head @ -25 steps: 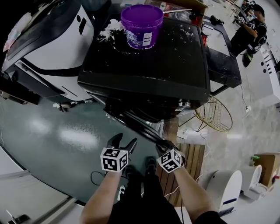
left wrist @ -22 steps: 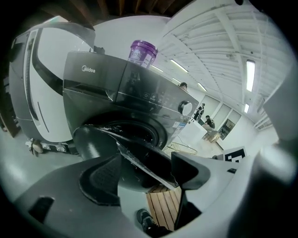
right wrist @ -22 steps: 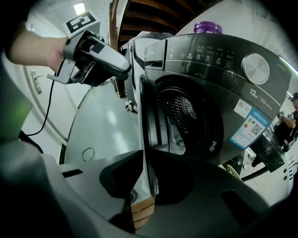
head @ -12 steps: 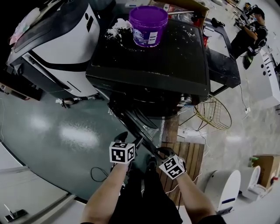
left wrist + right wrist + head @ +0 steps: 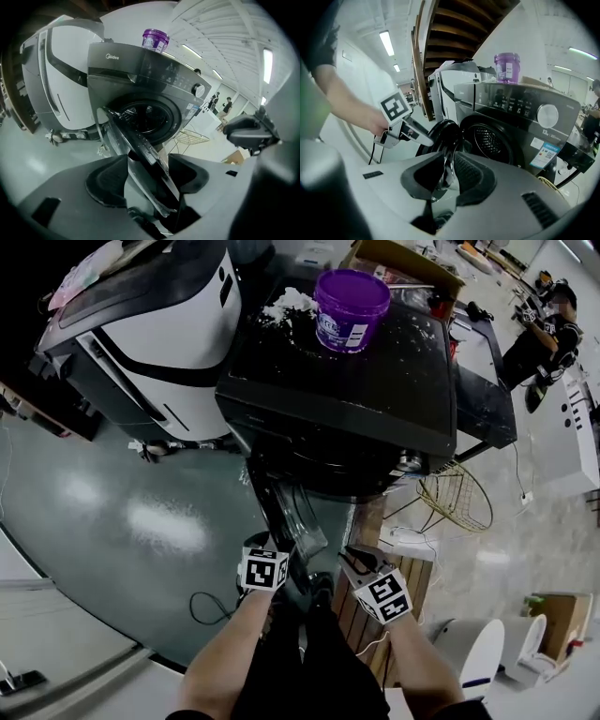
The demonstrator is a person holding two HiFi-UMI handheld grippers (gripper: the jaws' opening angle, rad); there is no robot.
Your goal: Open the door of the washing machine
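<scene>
A dark grey front-loading washing machine (image 5: 347,418) stands on a green floor (image 5: 122,512) with a purple plastic bucket (image 5: 352,298) on its top. A white appliance (image 5: 159,324) stands beside it. The machine's round door (image 5: 289,512), dark plastic rim around a bulging glass centre, stands swung out from the drum opening toward the person.

The left gripper (image 5: 272,542) has its jaws clamped on the door's free rim, one pad on each face. The right gripper (image 5: 352,555) is just beside the door, jaws parted. The door's edge shows in their gap, but contact cannot be told.

The door is probably stiff and fairly heavy, turning only about its hinge. Its glass is likely slick, so the plastic rim opposite the hinge is the better hold.
</scene>
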